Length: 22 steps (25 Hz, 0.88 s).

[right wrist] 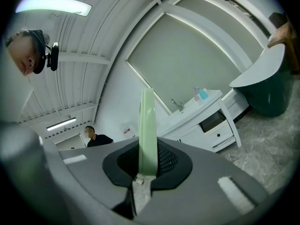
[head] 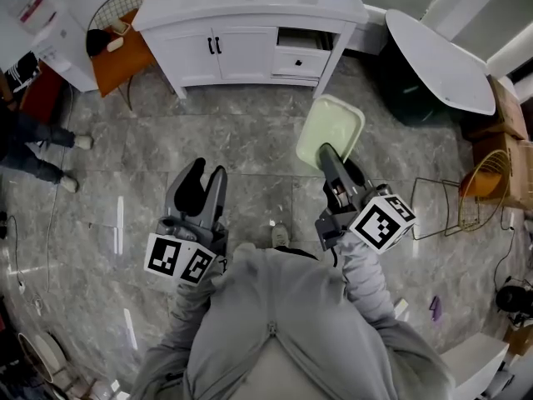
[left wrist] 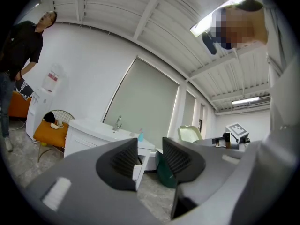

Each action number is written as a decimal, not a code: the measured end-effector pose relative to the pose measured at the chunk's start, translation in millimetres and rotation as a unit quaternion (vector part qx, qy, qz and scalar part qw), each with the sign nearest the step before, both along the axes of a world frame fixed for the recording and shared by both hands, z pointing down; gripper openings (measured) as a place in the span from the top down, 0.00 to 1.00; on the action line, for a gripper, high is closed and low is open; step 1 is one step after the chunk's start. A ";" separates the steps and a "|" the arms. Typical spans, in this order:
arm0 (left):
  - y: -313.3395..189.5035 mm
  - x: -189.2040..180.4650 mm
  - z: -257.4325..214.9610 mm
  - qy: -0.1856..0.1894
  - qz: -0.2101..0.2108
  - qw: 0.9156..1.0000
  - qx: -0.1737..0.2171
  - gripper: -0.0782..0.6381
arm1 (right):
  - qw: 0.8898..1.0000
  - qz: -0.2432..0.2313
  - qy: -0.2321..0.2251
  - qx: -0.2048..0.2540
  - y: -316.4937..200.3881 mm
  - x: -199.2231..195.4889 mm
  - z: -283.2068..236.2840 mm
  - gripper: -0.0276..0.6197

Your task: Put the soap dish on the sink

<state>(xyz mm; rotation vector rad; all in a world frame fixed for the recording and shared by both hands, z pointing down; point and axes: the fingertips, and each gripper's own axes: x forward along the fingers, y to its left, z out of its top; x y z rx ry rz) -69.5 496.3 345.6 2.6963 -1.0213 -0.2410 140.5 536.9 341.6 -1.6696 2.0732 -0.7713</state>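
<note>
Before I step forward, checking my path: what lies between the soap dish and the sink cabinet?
Only bare floor between soap dish and sink cabinet, shown in the head view.

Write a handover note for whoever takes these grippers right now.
Right gripper: shut on the pale green soap dish, gripped at its rim, over the floor.
Left gripper: open, empty.
Sink: on the white cabinet ahead; the dish is not there yet.
Done: dish picked up.
Left: carry it to the sink top, set it down, release.
</note>
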 end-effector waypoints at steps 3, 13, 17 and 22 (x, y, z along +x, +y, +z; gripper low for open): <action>-6.4 14.9 -3.4 -0.006 -0.008 1.000 0.005 0.65 | 1.000 -0.005 -0.007 0.003 -6.1 16.9 -2.0 0.92; -38.8 48.7 -23.3 -0.058 -0.039 0.996 0.052 0.63 | 0.999 -0.030 -0.017 0.004 -44.7 55.9 -1.1 0.92; -65.7 51.6 -26.7 -0.065 -0.045 0.995 0.058 0.63 | 0.999 -0.035 -0.015 0.004 -71.1 58.5 -1.0 0.92; -112.0 54.4 -27.7 -0.063 -0.046 0.995 0.063 0.63 | 0.999 -0.031 -0.014 0.006 -113.7 58.6 -1.4 0.92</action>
